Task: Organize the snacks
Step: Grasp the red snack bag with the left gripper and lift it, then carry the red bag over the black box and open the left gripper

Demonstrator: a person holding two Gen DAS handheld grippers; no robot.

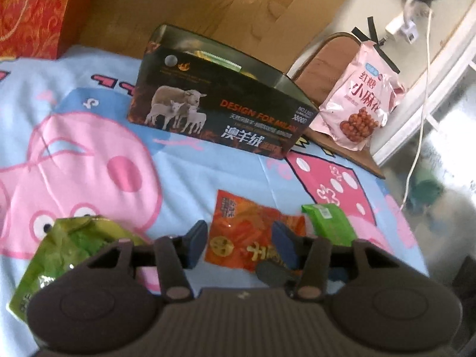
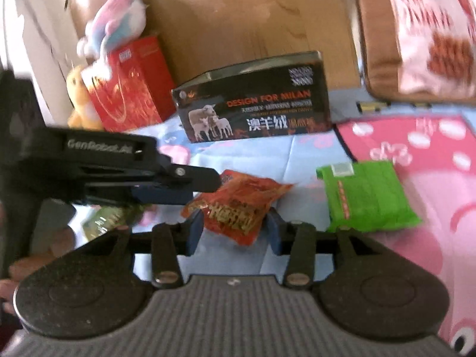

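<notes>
Covering bed: cartoon-pig sheet (image 1: 89, 136). Black sheep-print box (image 1: 220, 110) stands open-topped at back, packets visible inside. Pink snack bag (image 1: 354, 101) leans on chair (image 1: 321, 68) beside box. Green packet (image 2: 369, 196) lies flat, right of orange snack packet (image 2: 238, 202). Right gripper (image 2: 235, 232) spread wide, straddling orange packet's near edge. Left gripper (image 1: 241, 244) spread, above same packet.

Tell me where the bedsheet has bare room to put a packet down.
Free: the blue cartoon bedsheet between the black sheep-printed box and the orange snack packet, and the pink patch behind the bright green flat packet. Crowded: the near edge, where the orange packet, green packet, crinkled yellow-green bag and both tools meet.
</notes>
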